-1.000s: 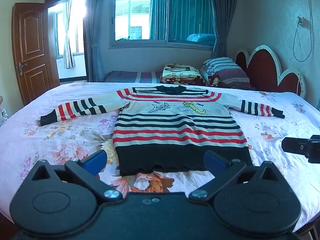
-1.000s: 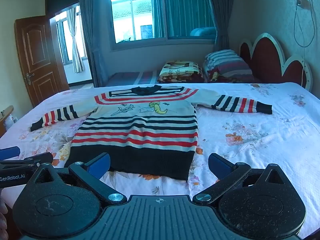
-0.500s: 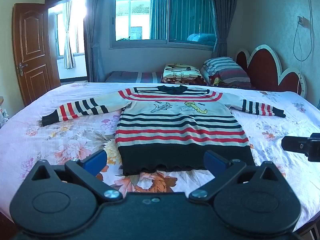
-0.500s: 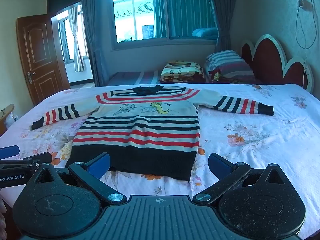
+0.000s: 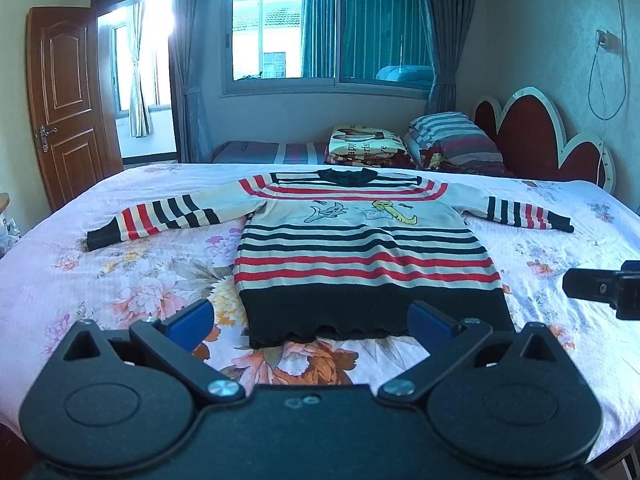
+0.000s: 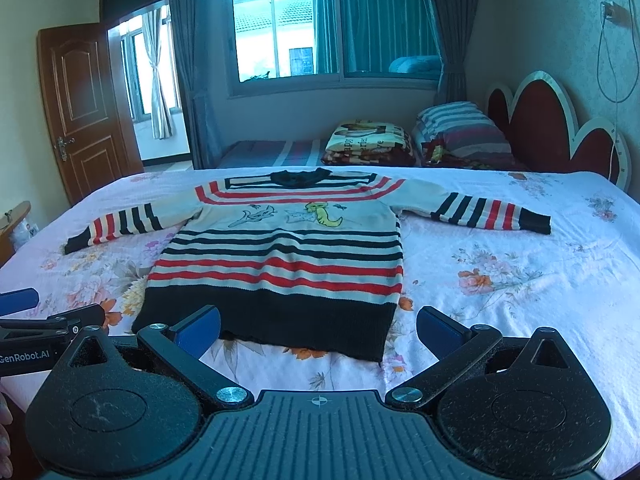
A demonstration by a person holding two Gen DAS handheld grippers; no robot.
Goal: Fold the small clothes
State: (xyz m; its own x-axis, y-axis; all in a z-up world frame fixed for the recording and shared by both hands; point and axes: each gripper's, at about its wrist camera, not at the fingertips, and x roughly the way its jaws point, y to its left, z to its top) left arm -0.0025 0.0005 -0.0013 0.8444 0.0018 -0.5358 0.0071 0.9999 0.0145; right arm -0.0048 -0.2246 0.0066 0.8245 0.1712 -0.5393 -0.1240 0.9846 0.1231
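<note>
Hovering low at the bottom of the frame, the left hand-held gripper (image 5: 310,315) stood with its jaws spread wide and nothing between them, its blue pads (image 5: 190,320) just short of the black hem of a striped sweater (image 5: 360,256). The right hand-held gripper (image 6: 318,326) sat likewise at the bottom of its own frame, jaws wide and empty, the near right corner of the hem lying between its blue pads (image 6: 200,326). Each tool showed at the edge of the other's view: the right one as a black tip at the right edge of the left camera's frame, the left one as a black arm at the lower left of the right camera's frame.

The sweater, banded in red, black and cream with cartoon figures across the chest, lay flat and face up in the middle of the frame on a bed (image 5: 80,280) covered by a pink floral sheet, both sleeves stretched out to the sides and the dark collar pointing away from the cameras. Beyond it, right of centre, a folded blanket (image 5: 366,144) and a striped pillow (image 5: 452,136) rested near a red scalloped headboard (image 5: 532,136). A curtained window (image 5: 320,28) filled the top centre, and a wooden door (image 5: 66,100) stood open at the left.
</note>
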